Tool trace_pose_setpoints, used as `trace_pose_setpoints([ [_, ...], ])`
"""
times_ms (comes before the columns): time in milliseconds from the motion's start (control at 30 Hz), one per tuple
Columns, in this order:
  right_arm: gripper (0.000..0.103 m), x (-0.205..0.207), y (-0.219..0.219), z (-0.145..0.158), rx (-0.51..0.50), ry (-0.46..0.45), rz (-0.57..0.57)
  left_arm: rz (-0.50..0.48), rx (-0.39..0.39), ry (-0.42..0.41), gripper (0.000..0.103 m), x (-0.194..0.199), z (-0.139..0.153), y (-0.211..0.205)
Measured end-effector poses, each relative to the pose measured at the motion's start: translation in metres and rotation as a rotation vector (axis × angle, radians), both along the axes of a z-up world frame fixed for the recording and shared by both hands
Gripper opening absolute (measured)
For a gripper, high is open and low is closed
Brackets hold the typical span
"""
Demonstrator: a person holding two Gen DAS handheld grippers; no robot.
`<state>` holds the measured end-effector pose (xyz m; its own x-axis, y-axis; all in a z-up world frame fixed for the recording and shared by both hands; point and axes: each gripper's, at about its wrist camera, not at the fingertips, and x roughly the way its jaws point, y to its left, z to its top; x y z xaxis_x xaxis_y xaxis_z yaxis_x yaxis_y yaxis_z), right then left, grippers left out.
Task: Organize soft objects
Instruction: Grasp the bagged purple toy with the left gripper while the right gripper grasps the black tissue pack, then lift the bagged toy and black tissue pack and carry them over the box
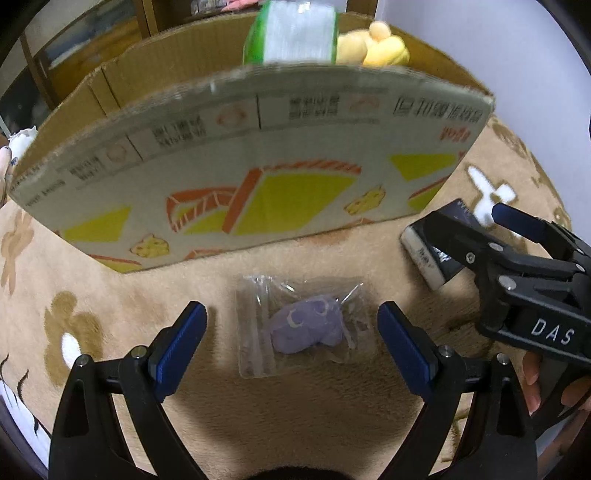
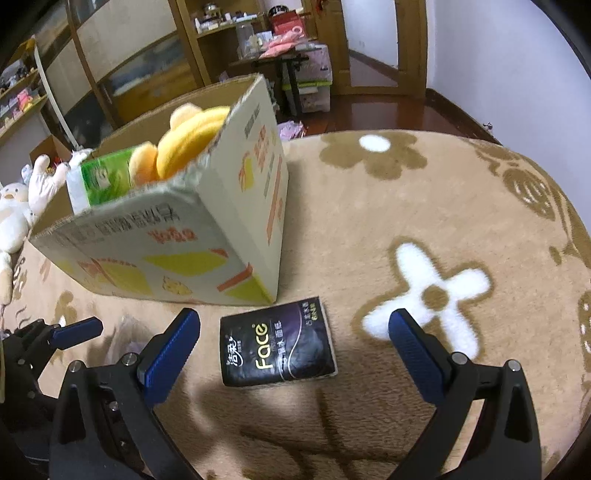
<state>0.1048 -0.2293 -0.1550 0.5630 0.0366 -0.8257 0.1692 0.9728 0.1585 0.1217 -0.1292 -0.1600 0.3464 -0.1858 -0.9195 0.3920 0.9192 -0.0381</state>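
Cardboard box [image 1: 258,177] fills upper half of left wrist view, sitting on tan flowered blanket [image 1: 332,406]; green tissue pack [image 1: 291,33] and yellow plush [image 1: 376,48] poke out of its top. Left gripper [image 1: 291,339] jaws wide, hovering over clear bag with purple plush [image 1: 306,325] at lower centre, not touching it. Right gripper [image 2: 293,350] also wide, straddling black Face tissue pack [image 2: 277,343] at lower centre of right wrist view, pads clear of it; pack lies flat just beside box corner. White plush toys [image 2: 22,206] at left edge, outside the box.
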Motion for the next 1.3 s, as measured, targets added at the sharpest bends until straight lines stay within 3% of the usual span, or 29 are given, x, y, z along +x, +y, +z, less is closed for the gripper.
trace_pose_setpoints([
  [367,0.103,0.005,0.014,-0.017,-0.049,0.055,0.032,0.006,-0.008,0.048,0.088,0.008,-0.02,-0.002],
  [600,0.093,0.004,0.014,-0.022,-0.07,0.08,0.024,0.017,-0.009,0.044,0.076,0.005,-0.024,0.005],
  [1000,0.071,-0.003,0.019,-0.015,-0.081,0.086,0.04,0.038,-0.024,0.03,0.074,0.008,-0.012,0.012],
  [1300,0.07,-0.008,0.023,-0.008,-0.078,0.085,0.036,0.05,-0.035,0.017,0.069,0.004,0.001,0.026],
])
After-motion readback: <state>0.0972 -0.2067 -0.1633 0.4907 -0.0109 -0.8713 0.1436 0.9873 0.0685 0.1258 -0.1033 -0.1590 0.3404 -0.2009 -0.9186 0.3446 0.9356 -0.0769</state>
